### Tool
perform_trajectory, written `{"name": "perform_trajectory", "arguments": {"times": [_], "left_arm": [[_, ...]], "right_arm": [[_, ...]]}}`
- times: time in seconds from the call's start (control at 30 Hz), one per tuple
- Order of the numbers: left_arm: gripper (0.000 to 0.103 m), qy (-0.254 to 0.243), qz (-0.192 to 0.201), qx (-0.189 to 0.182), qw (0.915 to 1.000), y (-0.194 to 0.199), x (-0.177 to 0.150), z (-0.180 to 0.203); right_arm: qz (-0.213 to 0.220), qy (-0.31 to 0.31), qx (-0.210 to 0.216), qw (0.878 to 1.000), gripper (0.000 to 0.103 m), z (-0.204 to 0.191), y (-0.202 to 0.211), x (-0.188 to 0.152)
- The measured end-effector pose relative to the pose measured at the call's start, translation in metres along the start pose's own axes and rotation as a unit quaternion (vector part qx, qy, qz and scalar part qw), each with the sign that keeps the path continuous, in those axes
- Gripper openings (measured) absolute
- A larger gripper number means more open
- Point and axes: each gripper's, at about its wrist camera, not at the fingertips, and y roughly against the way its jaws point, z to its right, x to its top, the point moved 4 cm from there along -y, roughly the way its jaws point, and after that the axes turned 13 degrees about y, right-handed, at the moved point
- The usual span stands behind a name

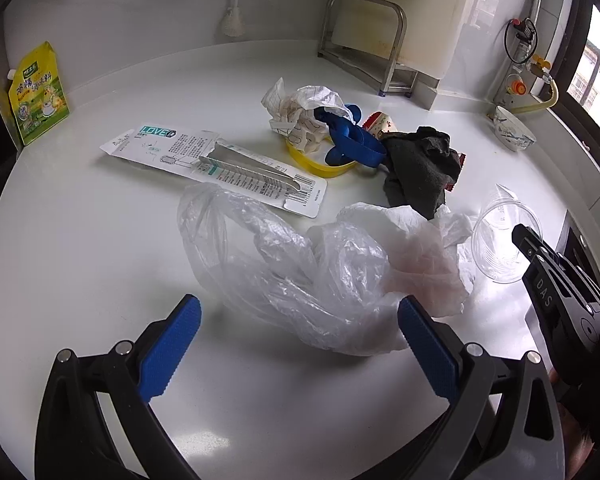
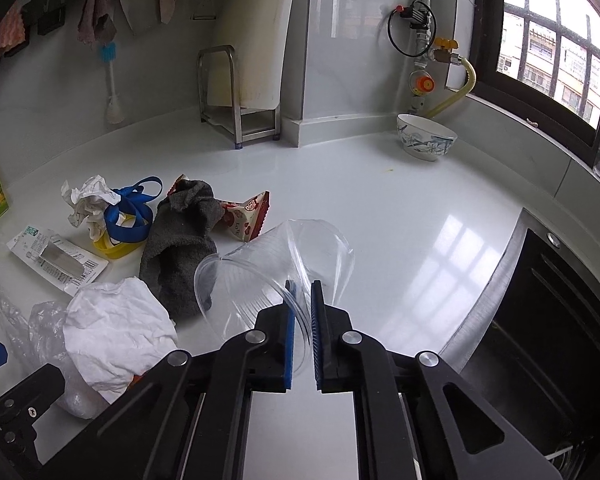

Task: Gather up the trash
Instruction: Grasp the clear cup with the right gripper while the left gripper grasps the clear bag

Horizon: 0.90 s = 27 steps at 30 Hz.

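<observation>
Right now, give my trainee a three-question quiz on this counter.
1. True or false: the right gripper has its fingers shut on the clear plastic cup.
2. What lies between the left gripper's open fingers? A) clear plastic bag B) ceramic bowl C) grey cloth
3. Name the colour of the ring under the blue strap.

Key: 1 true; 2 A; 3 yellow.

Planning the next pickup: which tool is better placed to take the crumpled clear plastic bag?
Left. The left tool is open with the crumpled clear plastic bag right between its pads, while the right tool is shut on the clear plastic cup.
</observation>
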Motion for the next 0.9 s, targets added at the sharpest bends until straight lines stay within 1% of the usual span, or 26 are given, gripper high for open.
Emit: {"name": "perform_trajectory", "arguments": {"times": [0.2,0.43,0.57,0.67,0.7,0.73,0.77,0.83,0.87,0.9], "left_arm": [[0.098,0.026,-0.003,0.003,0.9997,-0.005,0.000,-0.004],[0.097,0.076,-0.037,-0.010,0.9963,-0.008,0.003,-0.010],[0.098,0.074,-0.036,-0.002,0.9966,-0.013,0.003,-0.011],[0.096,0.054,-0.022,0.017,0.9982,-0.013,0.006,-0.007],[0.091,0.048,-0.022,0.017,0.9985,-0.014,0.007,-0.005],[0.078,0.045,-0.024,0.010,0.9986,-0.015,0.009,-0.003],[0.070,0.044,-0.026,0.003,0.9987,-0.015,0.010,-0.002],[0.043,0.039,-0.032,-0.006,0.9987,-0.016,0.013,0.001],[0.037,0.036,-0.035,-0.011,0.9987,-0.017,0.014,0.001],[0.027,0.035,-0.037,-0.015,0.9986,-0.018,0.015,0.001]], "right_arm": [[0.010,-0.002,0.004,1.000,0.005,0.001,0.007,0.000],[0.012,-0.004,0.005,1.000,0.005,0.005,0.011,-0.001],[0.012,-0.006,0.005,1.000,0.005,0.006,0.013,-0.001],[0.009,-0.005,0.006,1.000,0.005,0.005,0.012,-0.002],[0.008,-0.005,0.007,1.000,0.005,0.005,0.013,-0.002],[0.008,-0.006,0.007,1.000,0.005,0.005,0.013,-0.003],[0.007,-0.006,0.008,1.000,0.005,0.004,0.014,-0.003],[0.008,-0.006,0.008,1.000,0.005,0.003,0.016,-0.004],[0.009,-0.006,0.008,1.000,0.005,0.004,0.017,-0.004],[0.009,-0.007,0.008,1.000,0.005,0.004,0.018,-0.003]]}}
